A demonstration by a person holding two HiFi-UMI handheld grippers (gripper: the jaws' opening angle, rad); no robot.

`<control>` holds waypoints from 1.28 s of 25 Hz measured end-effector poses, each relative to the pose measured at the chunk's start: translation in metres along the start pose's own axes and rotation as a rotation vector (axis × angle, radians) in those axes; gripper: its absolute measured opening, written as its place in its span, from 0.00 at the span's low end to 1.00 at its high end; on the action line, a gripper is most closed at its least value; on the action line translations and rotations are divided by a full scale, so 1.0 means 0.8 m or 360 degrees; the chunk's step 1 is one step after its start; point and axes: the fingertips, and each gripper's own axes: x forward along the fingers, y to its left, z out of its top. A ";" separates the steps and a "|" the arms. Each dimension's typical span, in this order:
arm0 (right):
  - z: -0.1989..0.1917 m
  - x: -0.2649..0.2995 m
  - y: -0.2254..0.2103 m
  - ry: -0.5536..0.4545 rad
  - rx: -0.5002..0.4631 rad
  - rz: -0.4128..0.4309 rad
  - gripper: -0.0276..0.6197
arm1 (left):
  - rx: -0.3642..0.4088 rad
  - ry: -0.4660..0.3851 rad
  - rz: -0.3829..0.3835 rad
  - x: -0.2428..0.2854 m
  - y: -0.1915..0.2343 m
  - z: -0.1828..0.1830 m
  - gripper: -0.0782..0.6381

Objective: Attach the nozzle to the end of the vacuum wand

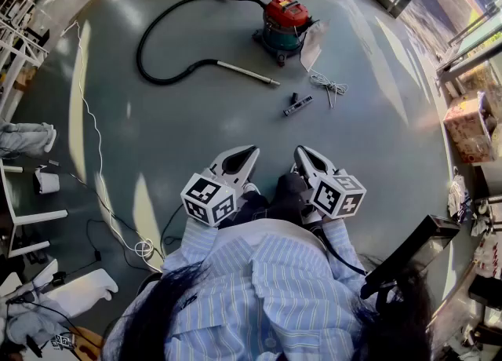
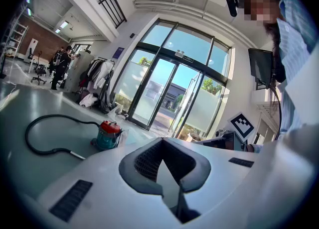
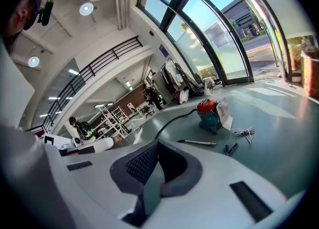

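A red and teal vacuum cleaner [image 1: 284, 26] stands on the grey floor far ahead. Its black hose [image 1: 157, 38] loops left and ends in a metal wand [image 1: 247, 74] lying flat. The dark nozzle [image 1: 298, 105] lies apart from the wand's tip, a little nearer to me. My left gripper [image 1: 249, 152] and right gripper [image 1: 301, 153] are held close to my body, both shut and empty, far short of these parts. The left gripper view shows the vacuum cleaner [image 2: 108, 134] and wand [image 2: 77, 155] beyond its gripper [image 2: 162, 143]. The right gripper view shows the wand [image 3: 199, 143] and nozzle [image 3: 231, 149] beyond its gripper [image 3: 156, 146].
A coiled white cord [image 1: 329, 85] lies right of the nozzle, and a white sheet [image 1: 311, 44] leans on the vacuum cleaner. A cardboard box [image 1: 468, 125] sits at the right by the glass wall. Thin cables [image 1: 94, 140] and white furniture [image 1: 23, 195] are at the left.
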 end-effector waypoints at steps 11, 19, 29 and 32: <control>-0.008 -0.005 0.000 0.0037 -0.0084 -0.0073 0.05 | -0.0063 0.0017 -0.0010 0.002 0.003 -0.007 0.10; 0.011 -0.017 -0.043 -0.0012 0.0048 -0.0147 0.05 | -0.0195 0.0087 -0.0089 0.050 0.004 -0.020 0.10; 0.086 0.039 -0.149 0.0025 0.0098 -0.0206 0.05 | -0.0278 0.0178 -0.0083 0.174 0.050 0.001 0.10; 0.133 0.069 -0.185 0.0049 0.0069 -0.0183 0.05 | -0.0280 0.0227 -0.0111 0.227 0.069 0.025 0.10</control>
